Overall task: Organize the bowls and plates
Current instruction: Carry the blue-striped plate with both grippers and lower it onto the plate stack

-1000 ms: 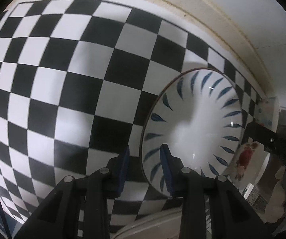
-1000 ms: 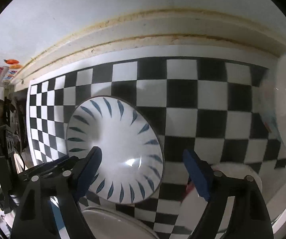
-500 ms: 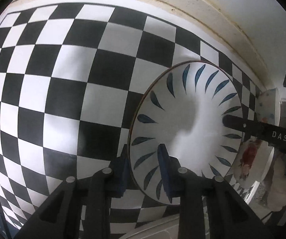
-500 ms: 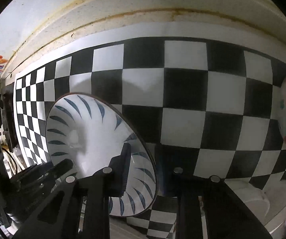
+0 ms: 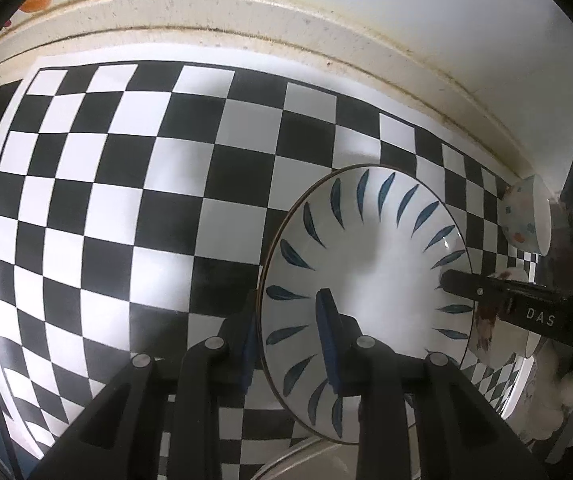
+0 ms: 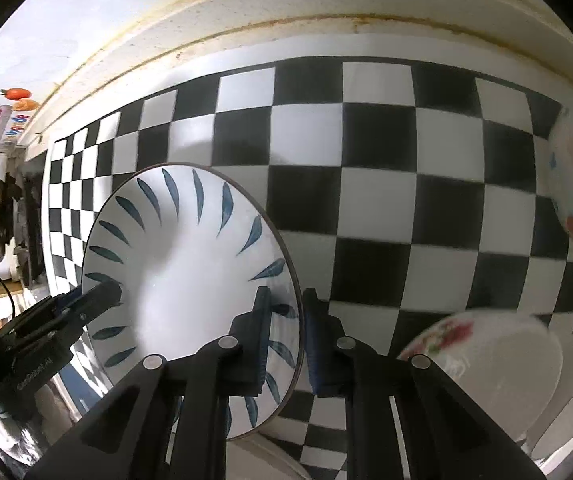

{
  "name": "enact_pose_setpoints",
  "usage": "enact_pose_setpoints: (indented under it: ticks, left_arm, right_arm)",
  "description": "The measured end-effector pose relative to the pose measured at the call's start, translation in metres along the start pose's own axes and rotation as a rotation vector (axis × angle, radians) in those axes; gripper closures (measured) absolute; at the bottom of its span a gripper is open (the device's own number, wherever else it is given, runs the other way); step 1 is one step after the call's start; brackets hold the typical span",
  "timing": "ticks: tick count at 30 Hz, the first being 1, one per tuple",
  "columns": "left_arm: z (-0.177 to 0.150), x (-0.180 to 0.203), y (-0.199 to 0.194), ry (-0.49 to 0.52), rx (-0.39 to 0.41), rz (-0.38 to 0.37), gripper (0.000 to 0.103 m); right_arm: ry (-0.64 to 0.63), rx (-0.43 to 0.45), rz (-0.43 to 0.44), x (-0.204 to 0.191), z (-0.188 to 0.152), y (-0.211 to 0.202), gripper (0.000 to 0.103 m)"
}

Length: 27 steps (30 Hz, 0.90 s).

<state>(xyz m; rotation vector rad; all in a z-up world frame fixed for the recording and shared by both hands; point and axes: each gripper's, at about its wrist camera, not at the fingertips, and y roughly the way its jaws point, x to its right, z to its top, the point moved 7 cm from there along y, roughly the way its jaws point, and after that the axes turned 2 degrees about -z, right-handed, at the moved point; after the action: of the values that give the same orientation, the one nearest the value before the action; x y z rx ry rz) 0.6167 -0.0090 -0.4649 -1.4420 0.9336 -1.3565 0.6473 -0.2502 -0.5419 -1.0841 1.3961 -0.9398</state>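
Now gripped on both sides: white round ceramic plate with blue leaf strokes, tilted over the black-and-white checkered mat toward its right edge. Right gripper, wide a second ago, closing onto the rim; left gripper clamped narrow on the opposite rim. Ready for a two-handed lift, probably.

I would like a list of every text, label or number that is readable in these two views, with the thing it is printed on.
"DAS": white letters on the black body of the right gripper, left wrist view.
Small white print on the left gripper body, right wrist view: too blurred to read with certainty.
Coloured lettering on the wall decoration at the far left, right wrist view: too small to read.
Plate and checkered mat: no text.
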Motion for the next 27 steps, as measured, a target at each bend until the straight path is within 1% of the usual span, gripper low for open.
enact_pose_setpoints:
  ticks: [9,19,27]
  left_arm:
    - [-0.018,0.009,-0.021,0.030,0.026,-0.010,0.079]
    - [-0.051,0.022,-0.062,0.092,0.063,-0.026,0.079]
    - [-0.088,0.029,-0.073,0.139,0.042,-0.032,0.079]
  right_arm:
    - [-0.001,0.059,0.030,-0.013,-0.032,-0.029,0.088]
    - [0.020,0.125,0.055,-0.014,-0.078,-0.066,0.088]
    - [0.036,0.151,0.064,-0.011,-0.130,-0.085,0.088]
